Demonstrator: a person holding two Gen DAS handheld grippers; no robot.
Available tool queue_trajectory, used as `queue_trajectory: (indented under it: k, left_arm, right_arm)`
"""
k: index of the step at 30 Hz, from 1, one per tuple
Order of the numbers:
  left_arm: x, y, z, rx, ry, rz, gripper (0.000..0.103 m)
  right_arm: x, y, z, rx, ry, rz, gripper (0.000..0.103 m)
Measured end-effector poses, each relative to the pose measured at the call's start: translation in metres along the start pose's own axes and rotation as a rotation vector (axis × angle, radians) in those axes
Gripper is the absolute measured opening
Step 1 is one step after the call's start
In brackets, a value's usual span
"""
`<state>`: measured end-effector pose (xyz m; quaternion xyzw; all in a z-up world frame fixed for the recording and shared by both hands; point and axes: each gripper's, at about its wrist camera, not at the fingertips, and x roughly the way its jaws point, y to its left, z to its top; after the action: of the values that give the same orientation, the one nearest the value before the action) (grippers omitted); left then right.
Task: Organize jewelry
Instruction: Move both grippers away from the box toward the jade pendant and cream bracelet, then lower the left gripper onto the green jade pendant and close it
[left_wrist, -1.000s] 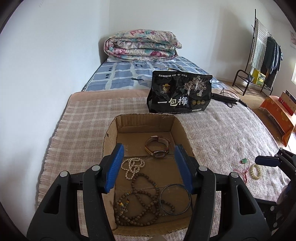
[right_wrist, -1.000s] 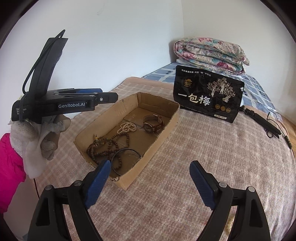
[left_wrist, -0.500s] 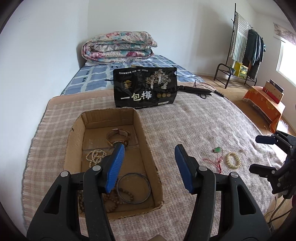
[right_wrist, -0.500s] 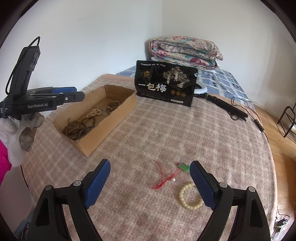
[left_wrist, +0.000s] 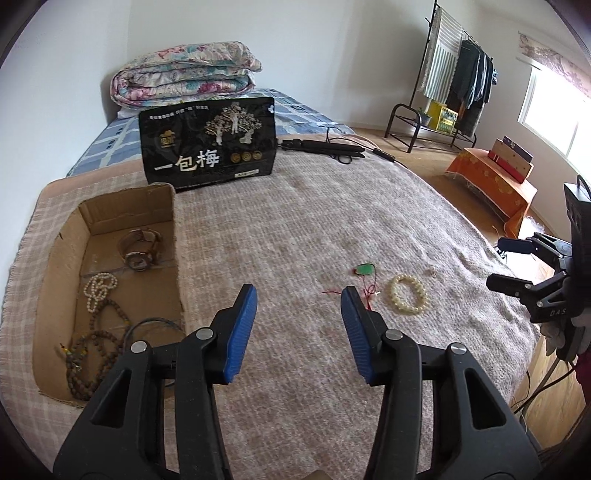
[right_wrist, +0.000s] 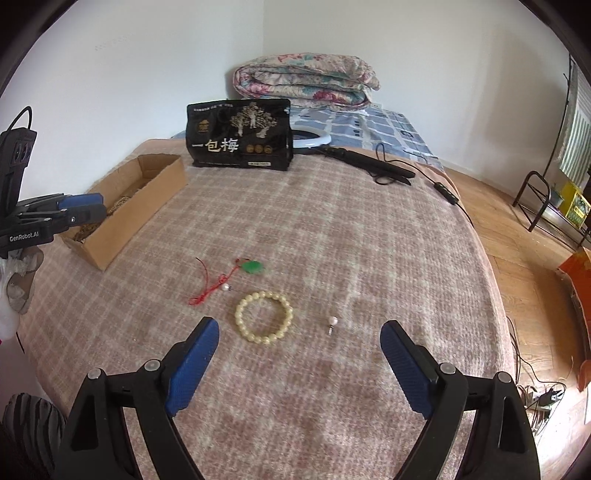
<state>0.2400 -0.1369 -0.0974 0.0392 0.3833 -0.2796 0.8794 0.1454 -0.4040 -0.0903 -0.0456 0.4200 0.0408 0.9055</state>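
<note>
Both tools are up over the bed (right_wrist: 332, 229), which has a pinkish plaid blanket on it. The left tool (left_wrist: 299, 295) has its blue pads apart with nothing between them, and they've just been closing in a bit. The right tool (right_wrist: 299, 332) is spread wide, also empty.

From the right wrist view, the loose jewelry sits just past the tips: a cream bead bracelet (right_wrist: 264, 317) at about 11 o'clock from the middle of the tool, a tiny pearl earring (right_wrist: 333, 323) at about 1 o'clock, and further out at 11 a green pendant (right_wrist: 254, 266) on a red cord (right_wrist: 210, 288). None of them touch either tool.

The cardboard box (left_wrist: 173, 236) is off at 9 to 10 o'clock in the left wrist view. Inside it: a wristwatch (left_wrist: 139, 250) at the far end, a white pearl strand (left_wrist: 99, 285) in the middle, brown wooden prayer beads (left_wrist: 88, 354) at the near end, and a thin dark bangle (left_wrist: 147, 326) by the near right wall, partly hidden behind the left tool.

At 12 o'clock a black snack bag (right_wrist: 240, 134) with Chinese lettering stands upright, with a folded floral quilt (right_wrist: 306, 79) behind it. A black folded stand with a cable (right_wrist: 373, 166) lies at 1 o'clock near the bag.
</note>
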Motion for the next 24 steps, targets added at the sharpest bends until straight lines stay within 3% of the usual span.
queue_trajectory:
  k: [10, 24]
  left_arm:
    - [0.040, -0.041, -0.010, 0.042, 0.074, -0.086, 0.040]
    - [0.080, -0.060, -0.012, 0.063, 0.136, -0.112, 0.034]
  right_arm:
    - [0.014, -0.034, -0.017, 0.056, 0.021, 0.000, 0.087]
    - [0.045, -0.043, -0.016, 0.084, 0.050, 0.048, 0.073]
